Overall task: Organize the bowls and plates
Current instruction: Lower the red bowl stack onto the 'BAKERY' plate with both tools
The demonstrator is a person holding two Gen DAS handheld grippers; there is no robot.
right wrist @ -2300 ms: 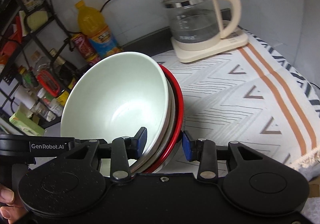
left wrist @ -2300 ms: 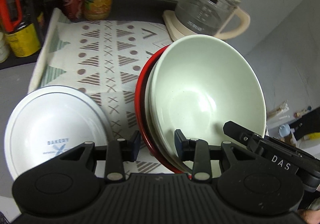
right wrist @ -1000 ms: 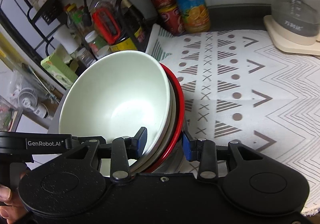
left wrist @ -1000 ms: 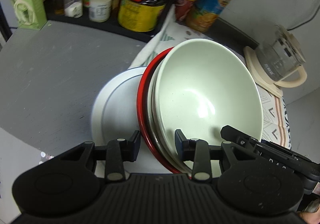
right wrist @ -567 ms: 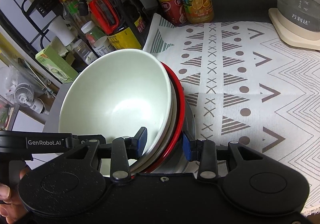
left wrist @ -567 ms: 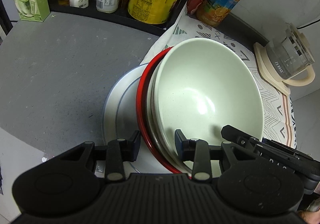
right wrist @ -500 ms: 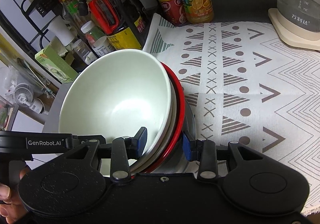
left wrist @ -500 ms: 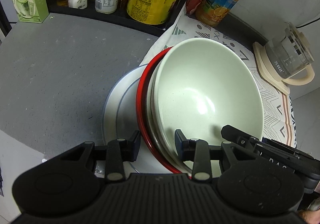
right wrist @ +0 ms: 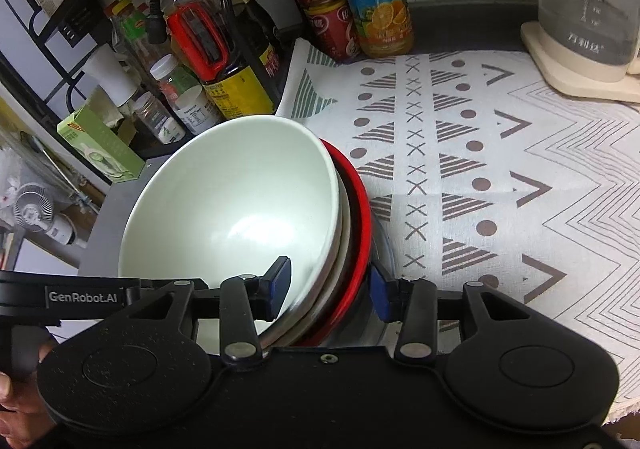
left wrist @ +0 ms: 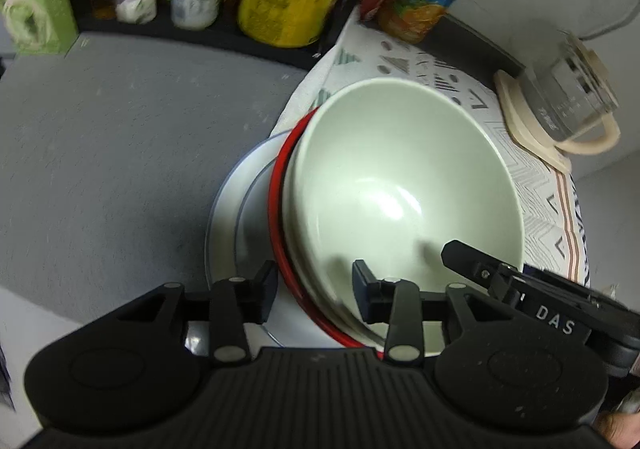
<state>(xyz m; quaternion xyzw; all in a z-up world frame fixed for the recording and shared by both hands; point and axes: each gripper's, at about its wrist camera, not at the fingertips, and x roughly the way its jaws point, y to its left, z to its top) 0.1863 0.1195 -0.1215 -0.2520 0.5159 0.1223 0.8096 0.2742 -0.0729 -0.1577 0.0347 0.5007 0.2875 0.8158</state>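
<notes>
A stack of dishes, a pale green bowl (left wrist: pixel 404 185) nested in a red-rimmed dish (left wrist: pixel 280 209), is held between both grippers. My left gripper (left wrist: pixel 314 285) is shut on the stack's left rim; my right gripper (right wrist: pixel 328 283) is shut on its right rim. The bowl (right wrist: pixel 236 201) and red rim (right wrist: pixel 358 209) also show in the right wrist view. The stack sits over a white plate (left wrist: pixel 232 217) on the grey counter, whose edge (right wrist: pixel 386 249) shows under the red rim. I cannot tell if stack and plate touch.
A patterned cloth (right wrist: pixel 500 177) covers the counter to the right. A glass kettle (right wrist: pixel 592 9) stands at the back right. Bottles, cans and jars (right wrist: pixel 360 1) crowd the back by a wire rack (right wrist: pixel 80 29). Grey counter (left wrist: pixel 112 137) lies to the left.
Both grippers have carried the stack left, off the patterned cloth, to above the white plate on the grey counter. In the last half second the view has shifted only slightly.
</notes>
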